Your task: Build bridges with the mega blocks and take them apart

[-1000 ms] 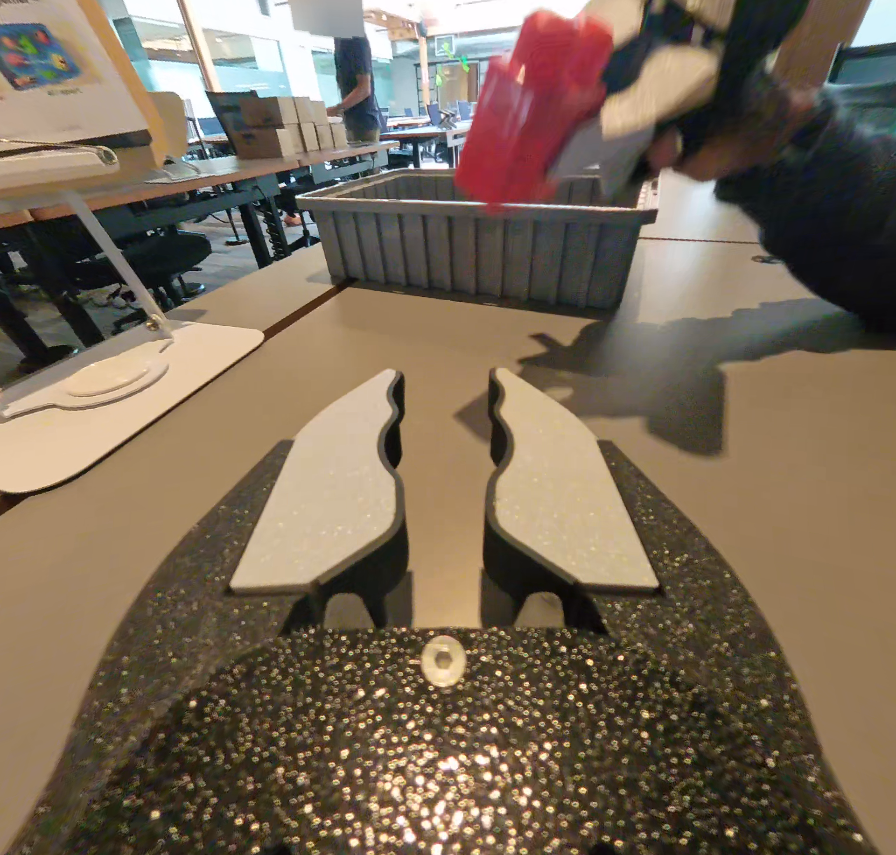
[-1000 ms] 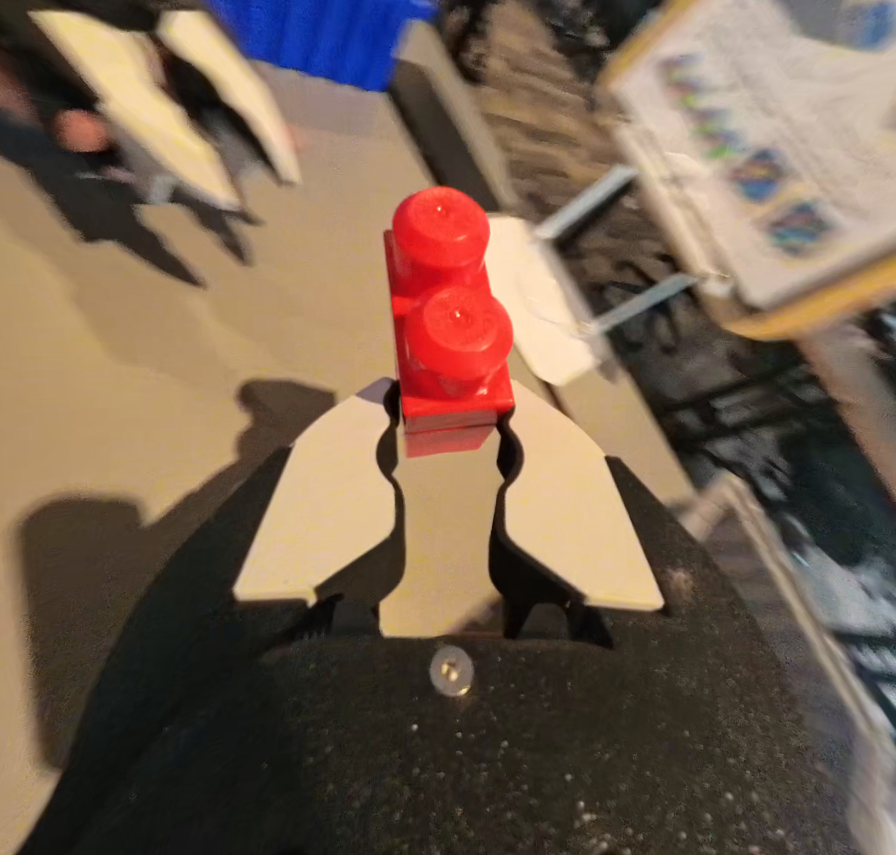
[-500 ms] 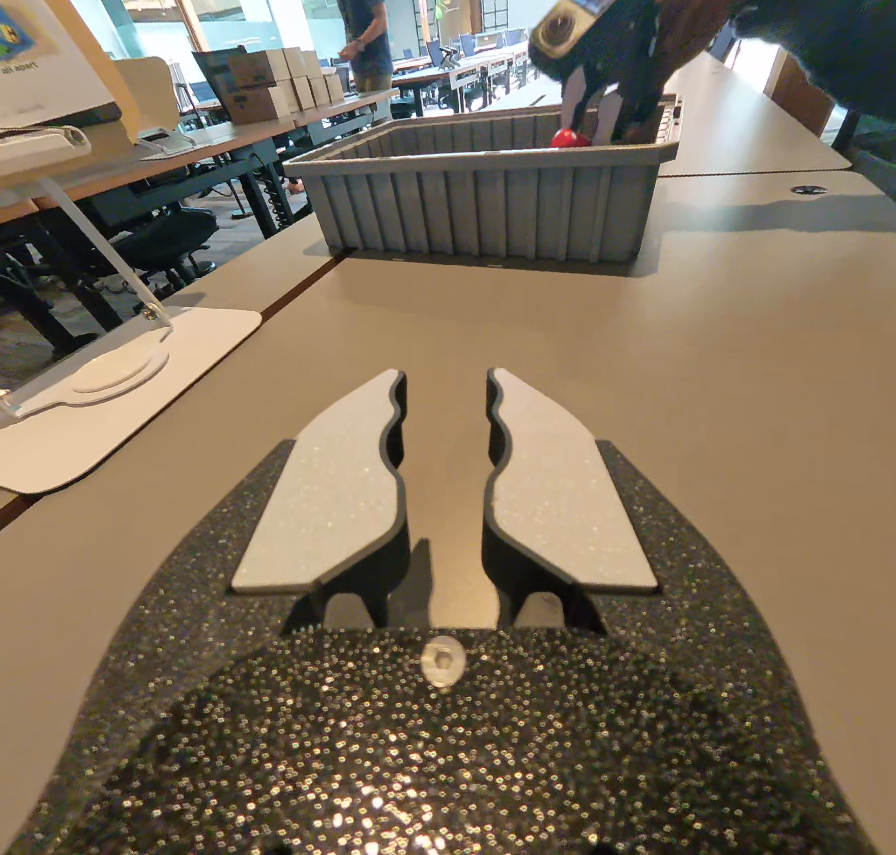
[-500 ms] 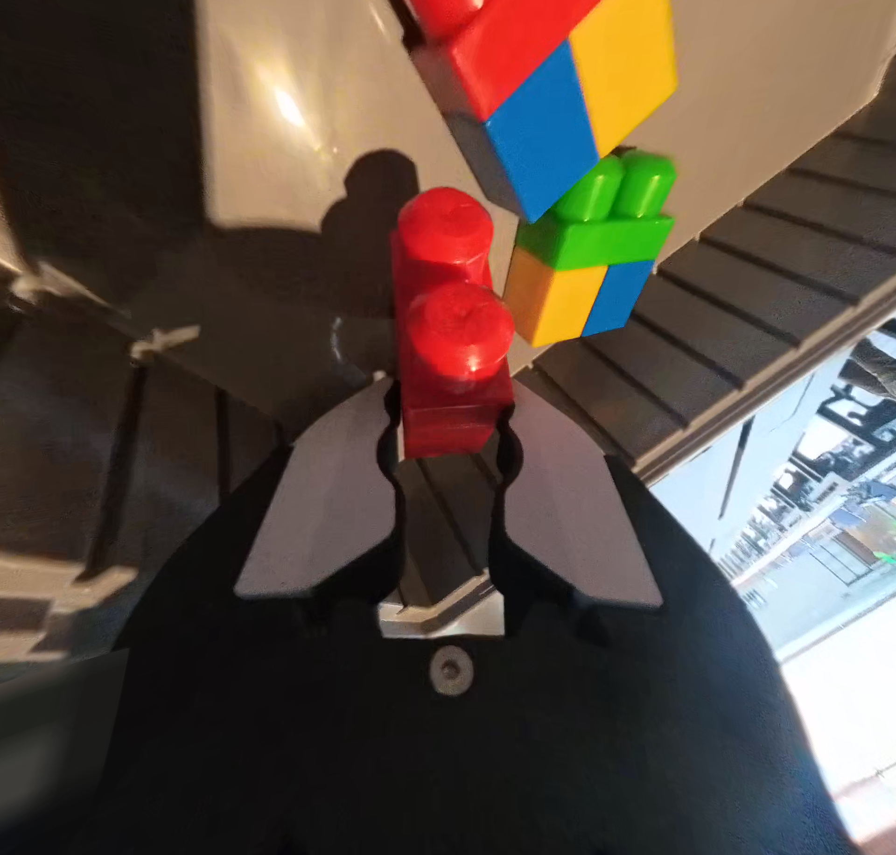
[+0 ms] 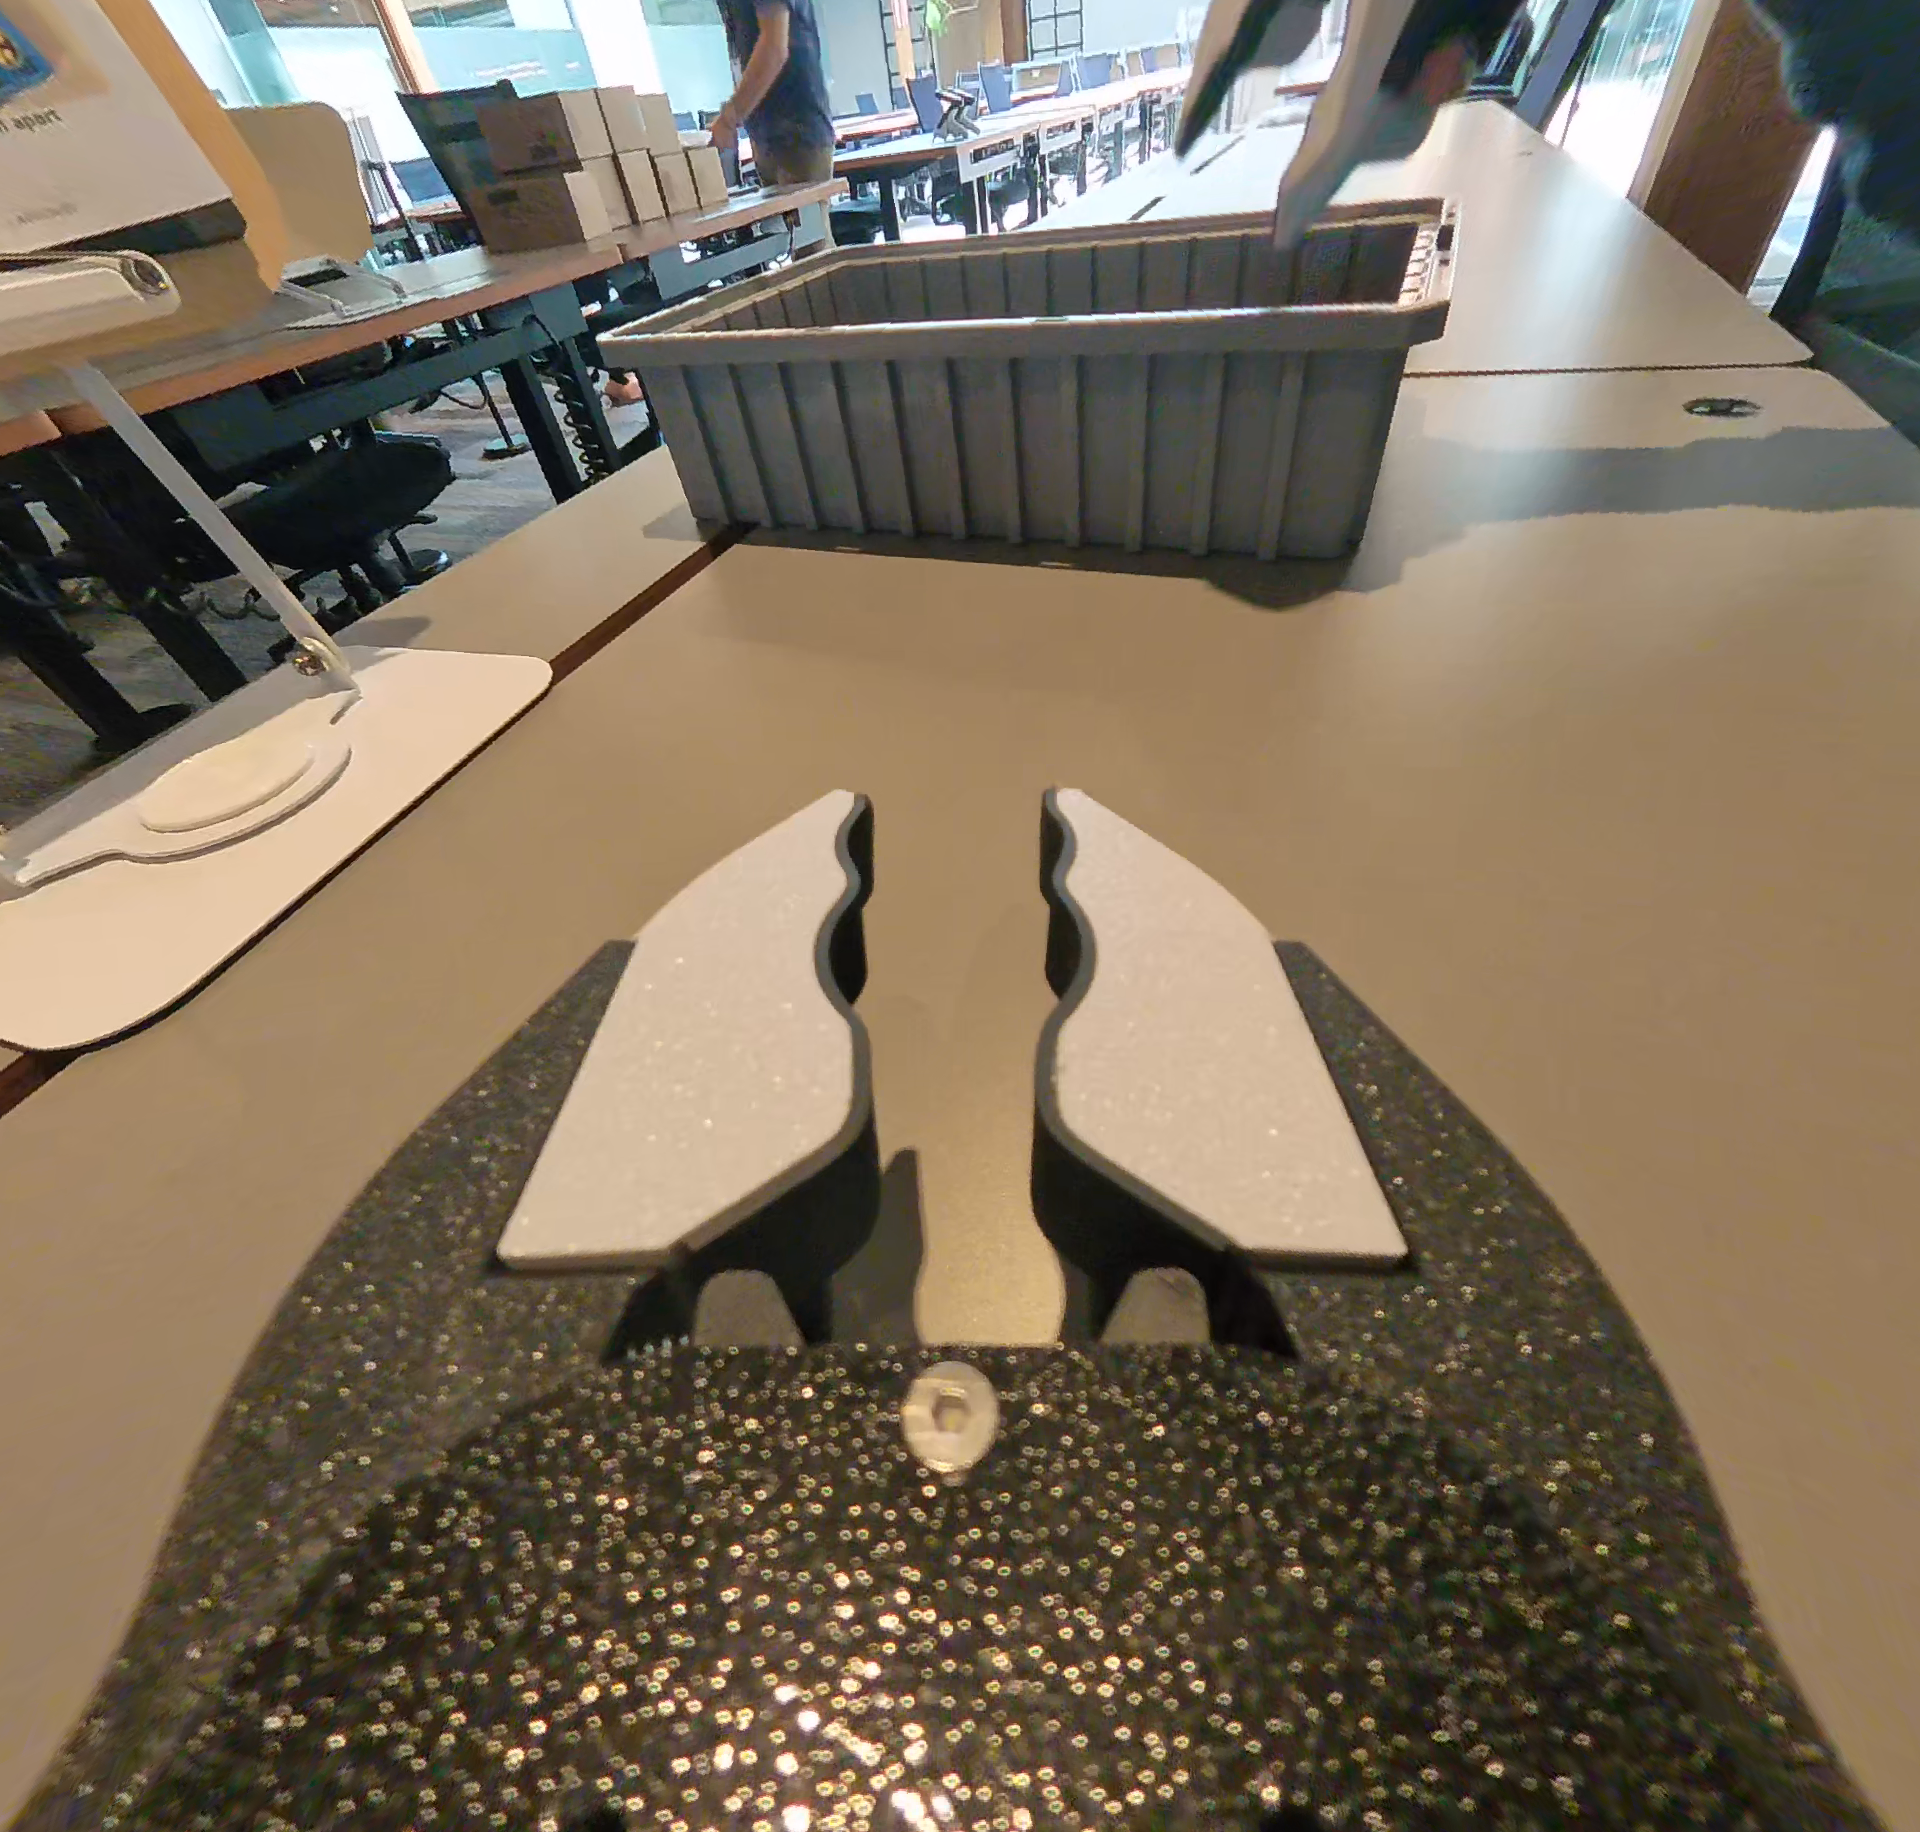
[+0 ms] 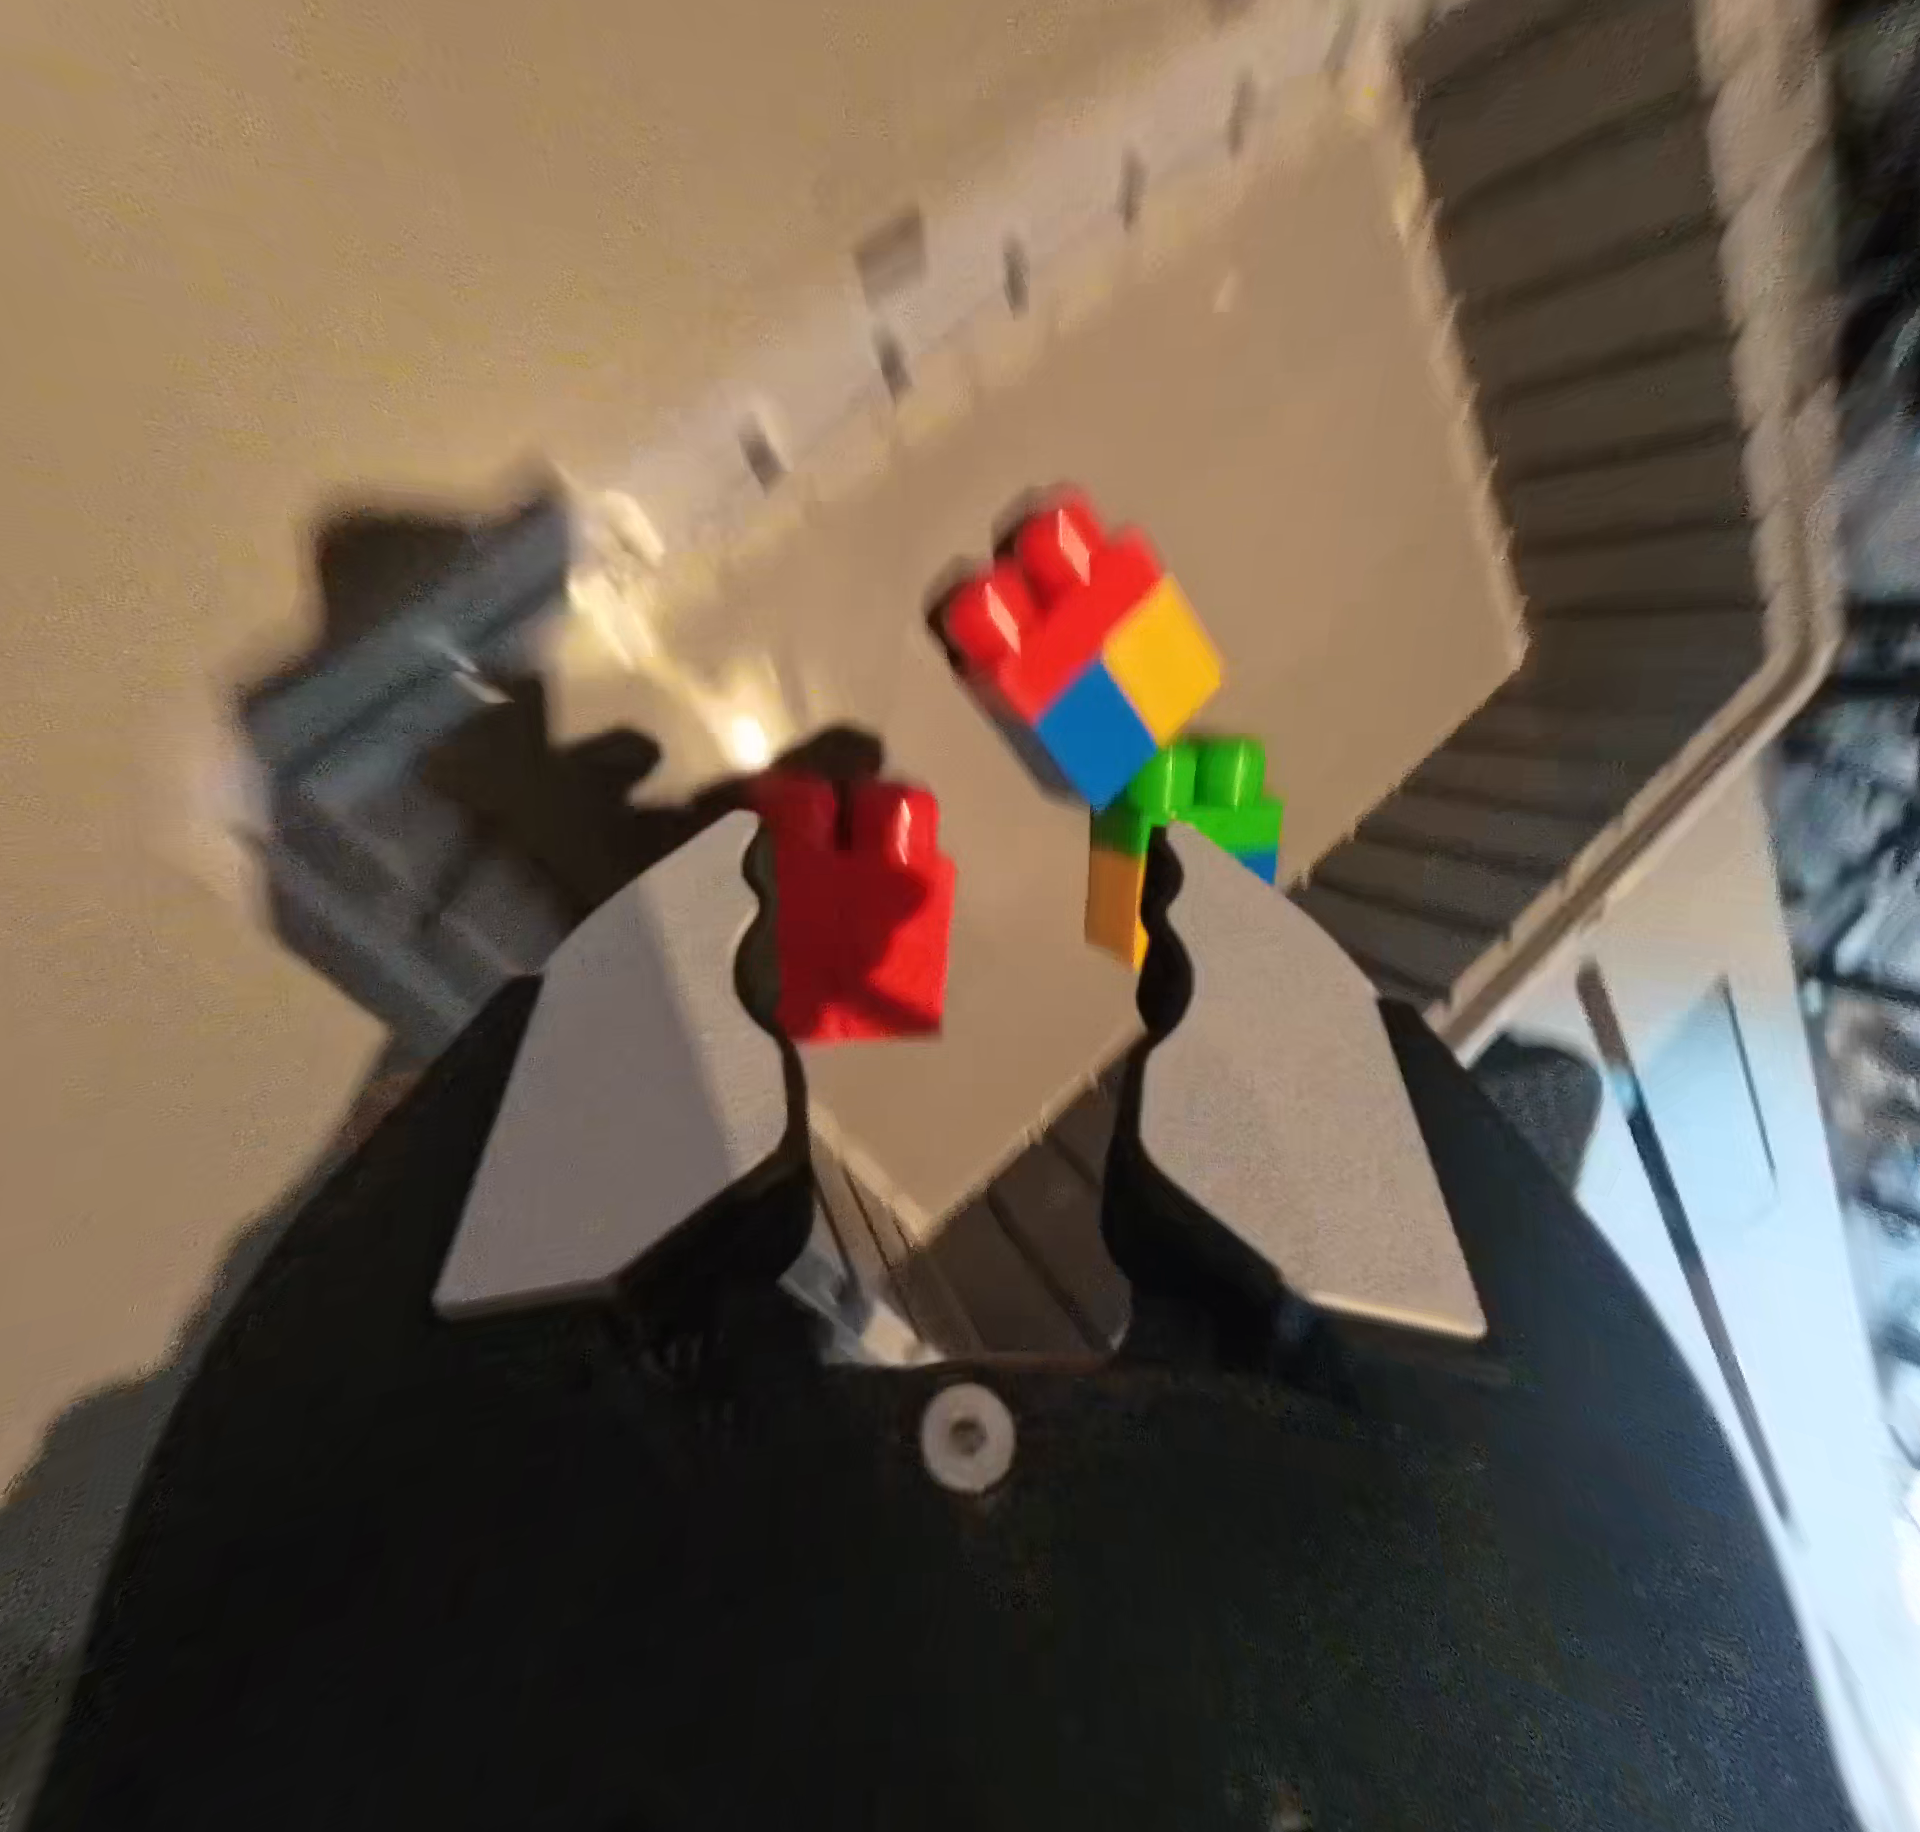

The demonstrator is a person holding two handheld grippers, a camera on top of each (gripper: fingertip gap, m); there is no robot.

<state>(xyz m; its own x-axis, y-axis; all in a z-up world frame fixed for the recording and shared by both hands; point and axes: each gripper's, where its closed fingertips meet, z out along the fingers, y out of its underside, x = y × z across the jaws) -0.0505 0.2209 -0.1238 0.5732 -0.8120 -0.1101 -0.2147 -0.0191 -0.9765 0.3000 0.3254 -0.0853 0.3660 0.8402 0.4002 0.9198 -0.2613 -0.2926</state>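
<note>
Jaws: right gripper [image 6: 951,857] spread wide, empty; left gripper [image 5: 956,816] slightly apart, empty (idle over counter [image 5: 1455,743]).
Red block [image 6: 862,925]: loose inside bin [image 6: 1558,432], near other blocks [image 6: 1101,681].
Risk: block may bounce and scatter neighbours.

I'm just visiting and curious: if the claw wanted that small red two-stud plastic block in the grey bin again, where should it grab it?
Probably across its two flat long sides, below the studs, coming down from above the ribbed grey plastic bin. The small red two-stud block looks narrow enough for the open right gripper, and its round studs would likely slip. The picture is blurred.
</note>
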